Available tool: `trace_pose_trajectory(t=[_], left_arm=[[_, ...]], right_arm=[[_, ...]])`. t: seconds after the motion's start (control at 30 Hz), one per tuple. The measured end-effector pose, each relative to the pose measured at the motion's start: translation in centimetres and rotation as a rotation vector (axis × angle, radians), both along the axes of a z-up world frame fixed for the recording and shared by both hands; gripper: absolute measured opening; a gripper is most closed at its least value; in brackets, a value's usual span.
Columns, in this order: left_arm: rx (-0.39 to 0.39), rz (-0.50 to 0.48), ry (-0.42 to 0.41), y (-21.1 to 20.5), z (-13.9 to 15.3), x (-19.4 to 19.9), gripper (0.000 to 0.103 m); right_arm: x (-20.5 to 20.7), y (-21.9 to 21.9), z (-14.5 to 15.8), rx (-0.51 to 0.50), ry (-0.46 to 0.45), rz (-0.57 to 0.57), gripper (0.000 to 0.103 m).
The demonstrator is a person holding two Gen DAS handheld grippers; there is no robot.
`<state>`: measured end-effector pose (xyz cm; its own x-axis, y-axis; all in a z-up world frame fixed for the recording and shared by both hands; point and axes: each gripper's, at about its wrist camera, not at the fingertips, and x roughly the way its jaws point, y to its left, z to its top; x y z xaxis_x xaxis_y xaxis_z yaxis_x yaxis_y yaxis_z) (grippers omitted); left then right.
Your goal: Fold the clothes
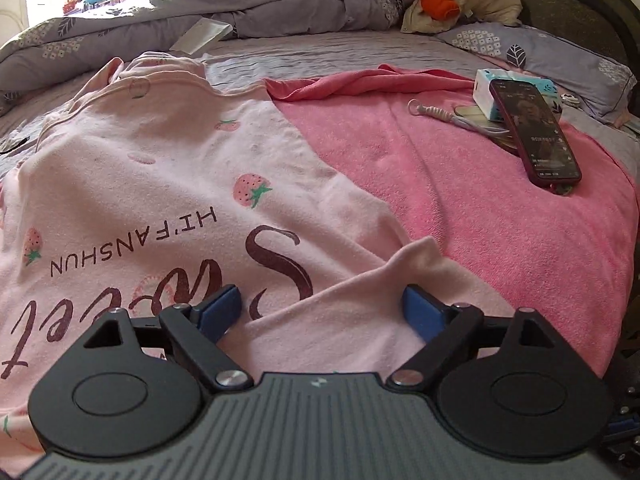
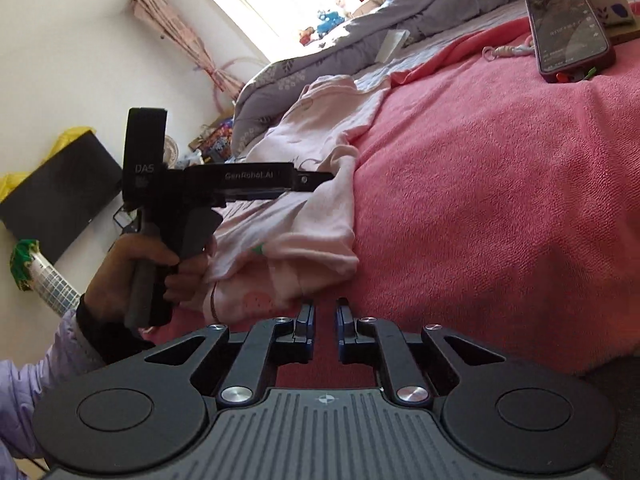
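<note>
A pale pink shirt [image 1: 152,184] with strawberries and dark lettering lies spread on a pink towel [image 1: 460,208] on the bed. One part of the shirt [image 1: 360,300] is folded over the front. My left gripper [image 1: 320,312] is open, its blue pads either side of that fold, just above it. In the right wrist view the shirt [image 2: 312,220] lies bunched at the towel's [image 2: 480,180] left edge. My right gripper [image 2: 325,316] is nearly shut and empty, just short of the shirt's near edge. The left gripper's body [image 2: 240,178] hovers over the shirt, held by a hand.
A phone [image 1: 536,132] leans on a tissue box [image 1: 492,92] at the far right of the towel, with a corded strap [image 1: 432,110] beside it. A grey flowered duvet [image 1: 200,12] is heaped along the back. Floor clutter [image 2: 60,192] lies left of the bed.
</note>
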<state>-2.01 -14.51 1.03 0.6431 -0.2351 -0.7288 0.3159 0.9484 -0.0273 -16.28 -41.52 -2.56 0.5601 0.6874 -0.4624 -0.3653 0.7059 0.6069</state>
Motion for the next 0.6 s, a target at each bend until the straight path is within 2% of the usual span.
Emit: trace_pose_trajectory(t=[0.1,0.17,0.2,0.23,0.3,0.37,0.4,0.43,0.53,0.6], left_arm=[[0.001,-0.001,-0.012,-0.1,-0.1,0.1,0.091],[-0.001,0.001,-0.016,-0.2,-0.1,0.2,0.091],[-0.003,0.003,-0.019,-0.2,-0.2,0.2,0.092],[-0.006,0.004,-0.022,-0.2,-0.2,0.2,0.092],[-0.011,0.006,-0.029,-0.1,-0.3,0.1,0.093],[-0.019,0.005,-0.039,0.1,-0.3,0.0,0.093],[-0.026,0.002,-0.046,0.2,-0.3,-0.2,0.093],[-0.030,0.003,-0.047,0.6,-0.1,-0.5,0.093],[-0.025,0.041,-0.065,3.1,0.7,-2.7,0.093],[0.002,0.115,-0.097,6.3,1.2,-5.0,0.093]], right_arm=[[0.0,-1.5,0.5,0.050,-0.032,-0.060,0.018],[1.0,-2.6,0.8,0.107,-0.042,-0.108,0.031],[1.6,-2.9,0.8,0.129,-0.046,-0.118,0.043],[2.3,-2.9,0.6,0.145,-0.044,-0.121,0.048],[3.6,-2.1,0.2,0.160,-0.027,-0.114,0.048],[3.8,-0.9,0.1,0.134,-0.029,-0.110,0.041],[3.8,-0.3,0.2,0.103,-0.029,-0.106,0.022],[3.5,0.1,0.2,0.065,-0.026,-0.100,0.013],[2.2,0.0,0.2,-0.010,-0.045,-0.091,0.010],[1.3,-0.3,0.7,-0.078,-0.070,-0.097,0.010]])
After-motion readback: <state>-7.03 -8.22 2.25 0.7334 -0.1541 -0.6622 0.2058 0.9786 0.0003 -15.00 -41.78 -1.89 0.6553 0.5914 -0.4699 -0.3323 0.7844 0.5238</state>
